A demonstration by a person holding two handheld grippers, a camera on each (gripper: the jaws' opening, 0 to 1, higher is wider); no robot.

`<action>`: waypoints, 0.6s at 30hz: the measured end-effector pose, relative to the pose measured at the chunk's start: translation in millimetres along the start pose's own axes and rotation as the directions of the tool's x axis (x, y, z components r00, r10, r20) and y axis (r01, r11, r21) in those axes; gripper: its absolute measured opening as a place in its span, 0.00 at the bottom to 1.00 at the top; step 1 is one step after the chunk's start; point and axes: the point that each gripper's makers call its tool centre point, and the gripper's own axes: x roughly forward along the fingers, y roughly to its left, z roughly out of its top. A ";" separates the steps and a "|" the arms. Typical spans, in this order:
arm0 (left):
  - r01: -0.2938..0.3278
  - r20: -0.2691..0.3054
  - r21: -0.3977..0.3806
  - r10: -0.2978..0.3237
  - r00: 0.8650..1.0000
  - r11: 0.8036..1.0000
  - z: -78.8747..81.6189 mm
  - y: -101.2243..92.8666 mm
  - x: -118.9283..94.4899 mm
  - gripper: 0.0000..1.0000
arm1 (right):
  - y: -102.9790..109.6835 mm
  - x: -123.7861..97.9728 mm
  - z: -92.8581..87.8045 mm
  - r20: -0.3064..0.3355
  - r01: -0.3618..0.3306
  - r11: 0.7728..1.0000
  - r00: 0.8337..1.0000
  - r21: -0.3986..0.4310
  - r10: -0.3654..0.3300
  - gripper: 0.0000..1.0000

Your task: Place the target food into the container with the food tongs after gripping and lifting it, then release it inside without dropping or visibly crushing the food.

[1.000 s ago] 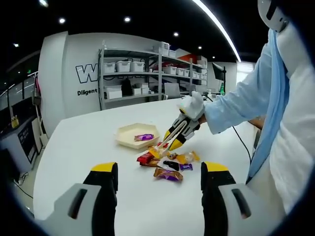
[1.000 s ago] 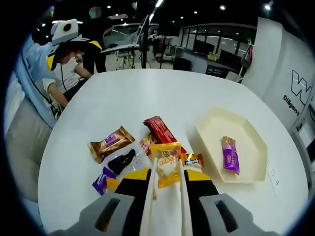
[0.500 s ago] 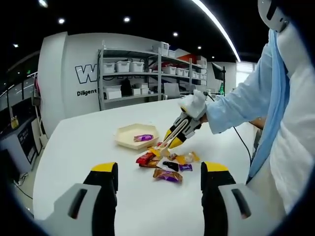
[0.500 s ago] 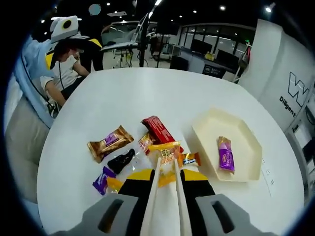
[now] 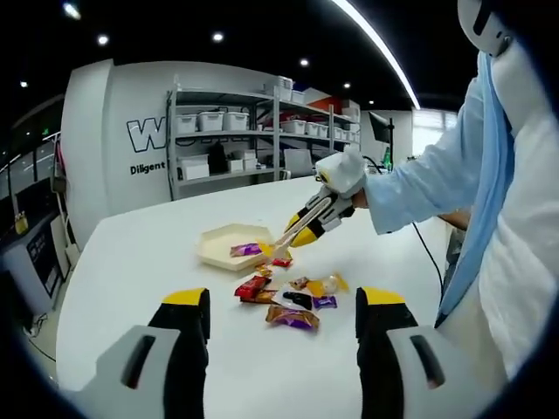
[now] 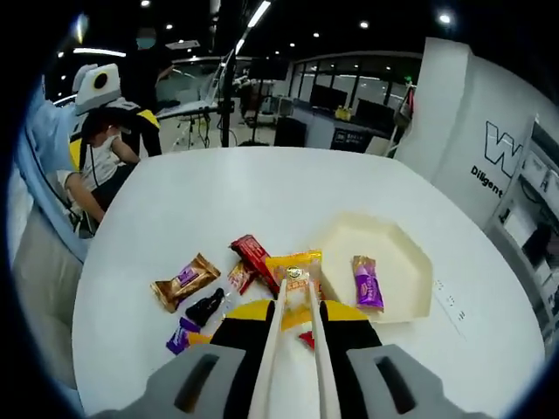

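**Over the white table, a snack hangs in the tongs**

Right gripper [image 6: 293, 327] is squeezed down on the tongs [image 6: 292, 336], whose tips pinch a yellow packet [image 6: 293, 266] lifted above the table [image 6: 210, 201], just short of the tray [image 6: 397, 301]. Only the packet's edge seems caught; a jolt could drop it onto the loose snacks, I'd say. Left gripper [image 5: 279, 332] hangs wide open, holding nothing. Its view shows the lift from the side; the right gripper view shows the purple packet [image 6: 366, 281] already in the tray.
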 end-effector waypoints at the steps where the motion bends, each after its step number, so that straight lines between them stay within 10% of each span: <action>1: 0.001 0.001 0.000 -0.001 1.000 1.000 0.2 -0.4 0.1 0.66 | -4.7 -0.6 1.9 0.006 0.014 1.000 1.000 0.008 -0.014 0.15; 18: -0.027 -0.006 0.000 0.027 1.000 1.000 0.1 1.8 -10.7 0.65 | -67.3 6.0 27.1 0.062 0.156 0.979 0.984 0.133 -0.165 0.15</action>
